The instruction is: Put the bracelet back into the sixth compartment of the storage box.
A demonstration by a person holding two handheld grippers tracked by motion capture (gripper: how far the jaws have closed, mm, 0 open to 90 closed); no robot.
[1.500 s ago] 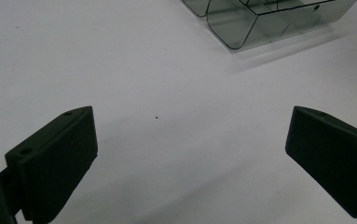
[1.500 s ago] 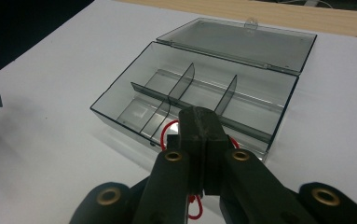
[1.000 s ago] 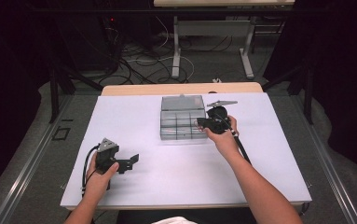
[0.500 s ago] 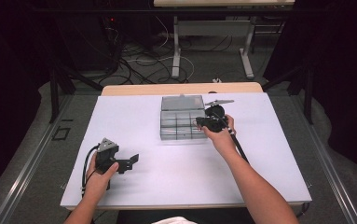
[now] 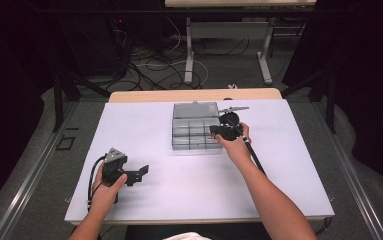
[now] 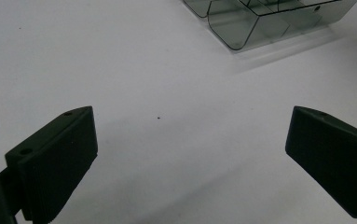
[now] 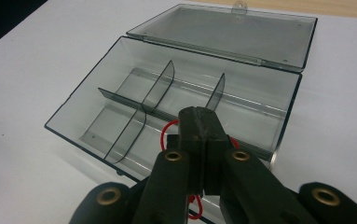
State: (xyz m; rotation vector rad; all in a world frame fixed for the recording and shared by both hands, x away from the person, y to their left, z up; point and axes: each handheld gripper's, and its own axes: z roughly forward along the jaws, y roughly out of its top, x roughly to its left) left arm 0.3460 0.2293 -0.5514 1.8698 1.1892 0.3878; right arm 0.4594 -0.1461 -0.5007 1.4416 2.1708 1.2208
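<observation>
A clear smoky plastic box stands on the white table with its lid folded back, and dividers split it into several empty compartments. My right gripper sits at the box's right side, above its near right compartment. Its jaws are shut on a small black part with a thin red wire that loops out on both sides. My left gripper rests low over bare table at the front left, open with nothing between its fingers. A corner of the box lies far beyond it.
The white table top has free room around the box on all sides. A wooden strip runs along the table's far edge. Beyond it are cables and a desk frame on the floor.
My right gripper has shifted slightly left, farther over the box, still holding the wired part. The left gripper has stayed where it was.
</observation>
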